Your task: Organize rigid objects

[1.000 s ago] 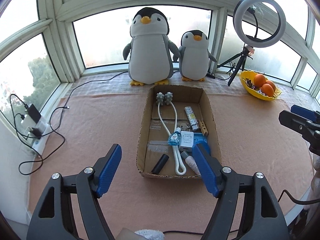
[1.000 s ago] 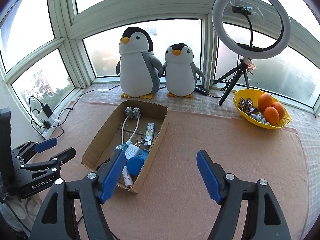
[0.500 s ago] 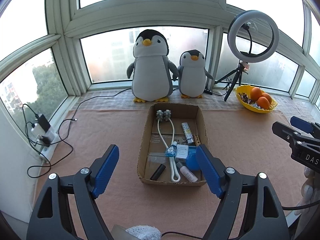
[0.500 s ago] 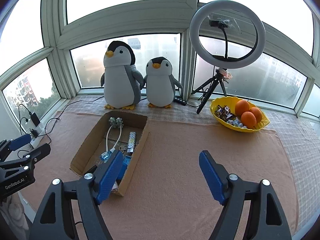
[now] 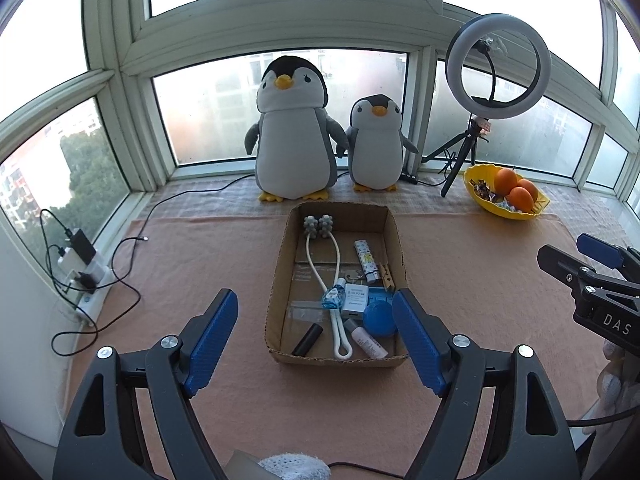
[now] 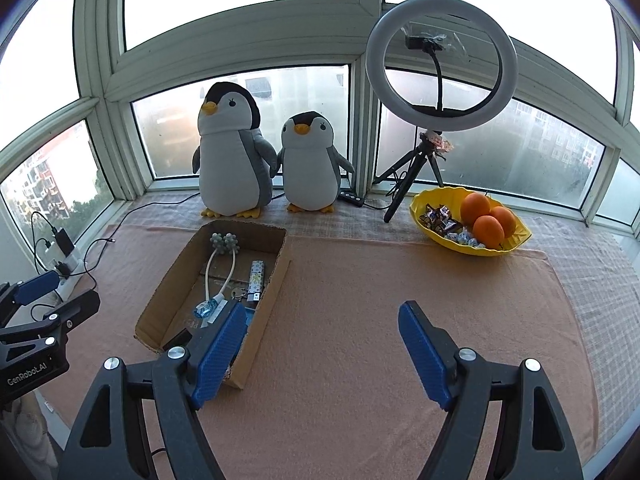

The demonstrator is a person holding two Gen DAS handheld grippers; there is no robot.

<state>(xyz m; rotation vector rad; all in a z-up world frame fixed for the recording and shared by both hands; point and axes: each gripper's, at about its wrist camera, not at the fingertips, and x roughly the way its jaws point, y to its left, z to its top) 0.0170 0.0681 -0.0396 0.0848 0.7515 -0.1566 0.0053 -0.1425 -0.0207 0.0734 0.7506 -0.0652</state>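
An open cardboard box [image 5: 279, 280] lies on the pink cloth. Inside it are a white roller with grey balls [image 5: 320, 256], a patterned lighter [image 5: 365, 254], a round blue case [image 5: 378, 318], a black tube [image 5: 307, 339], a small white bottle [image 5: 366, 343] and other small items. My left gripper [image 5: 314, 296] hovers in front of the box's near end, open and holding nothing. My right gripper [image 6: 322, 308] hangs open over bare cloth, just right of the box [image 6: 276, 284], also holding nothing. Its left finger hides the box's near corner in the right wrist view.
Two plush penguins [image 5: 296, 136] stand at the window behind the box. A ring light on a tripod [image 6: 440, 68] and a yellow bowl of oranges and sweets [image 6: 472, 220] are at the back right. A power strip with cables [image 5: 84, 276] lies at the left edge.
Both grippers have drawn back and up from the box, which now looks smaller and farther. Their jaws stay open and nothing was picked up.
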